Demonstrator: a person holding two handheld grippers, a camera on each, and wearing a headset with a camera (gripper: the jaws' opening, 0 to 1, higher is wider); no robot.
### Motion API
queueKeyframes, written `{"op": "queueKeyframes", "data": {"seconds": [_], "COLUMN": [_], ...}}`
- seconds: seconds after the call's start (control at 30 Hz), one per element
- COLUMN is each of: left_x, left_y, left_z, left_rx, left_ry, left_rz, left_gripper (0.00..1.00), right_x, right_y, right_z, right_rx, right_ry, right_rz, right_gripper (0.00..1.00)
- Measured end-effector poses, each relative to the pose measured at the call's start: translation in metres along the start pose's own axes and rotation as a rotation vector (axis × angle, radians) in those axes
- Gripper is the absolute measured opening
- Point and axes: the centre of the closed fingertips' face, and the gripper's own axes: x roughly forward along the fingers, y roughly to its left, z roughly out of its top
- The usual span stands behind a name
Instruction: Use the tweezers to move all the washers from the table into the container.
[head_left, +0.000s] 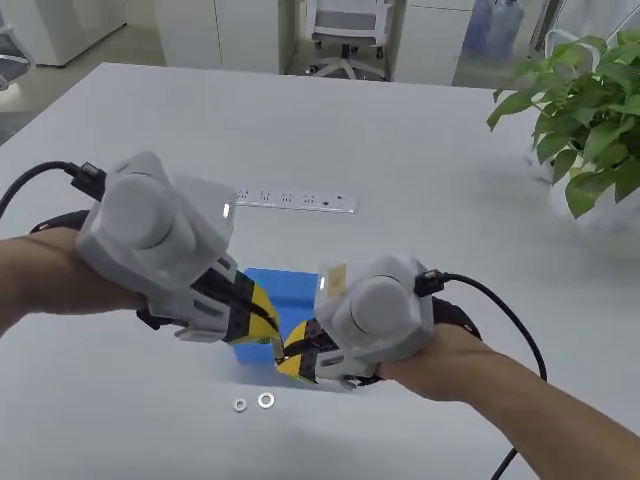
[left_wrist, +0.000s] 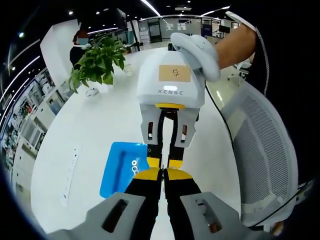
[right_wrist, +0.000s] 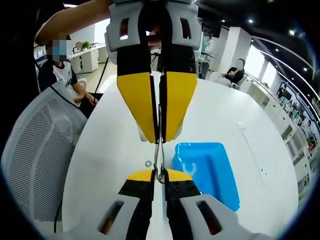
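Note:
My two grippers meet tip to tip over the near edge of the blue container (head_left: 268, 287). The thin metal tweezers (right_wrist: 158, 150) run from the left gripper (right_wrist: 159, 136), which comes down from the top of the right gripper view, into my right gripper (right_wrist: 159, 176); both look shut on them. In the head view the left gripper (head_left: 270, 328) comes from the left and the right gripper (head_left: 291, 360) from the right. Two washers (head_left: 253, 402) lie on the white table just in front of them. One washer (right_wrist: 148, 163) shows beside the container (right_wrist: 210, 170). Small rings (left_wrist: 134, 167) show inside the container (left_wrist: 117, 172).
A white power strip (head_left: 295, 200) lies beyond the container. A potted plant (head_left: 590, 110) stands at the table's far right. An office chair (head_left: 345, 30) is behind the table and a mesh chair (left_wrist: 260, 150) at its side. Black cables trail from both grippers.

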Motion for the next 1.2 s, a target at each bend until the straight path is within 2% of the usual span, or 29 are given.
{"op": "queueKeyframes", "data": {"seconds": [0.33, 0.57, 1.2], "left_x": [0.001, 0.006, 0.029], "left_y": [0.019, 0.032, 0.059], "left_z": [0.003, 0.001, -0.017], "left_rx": [0.020, 0.024, 0.007], "left_ry": [0.000, 0.001, 0.015], "left_rz": [0.003, 0.002, -0.019], "left_gripper": [0.06, 0.06, 0.06], "right_x": [-0.002, 0.002, 0.023], "right_y": [-0.021, -0.035, -0.058], "right_z": [0.000, -0.005, -0.025], "right_rx": [0.001, 0.007, 0.047], "right_ry": [-0.002, -0.001, 0.006], "right_rz": [-0.019, -0.022, -0.010], "right_gripper": [0.09, 0.09, 0.09]}}
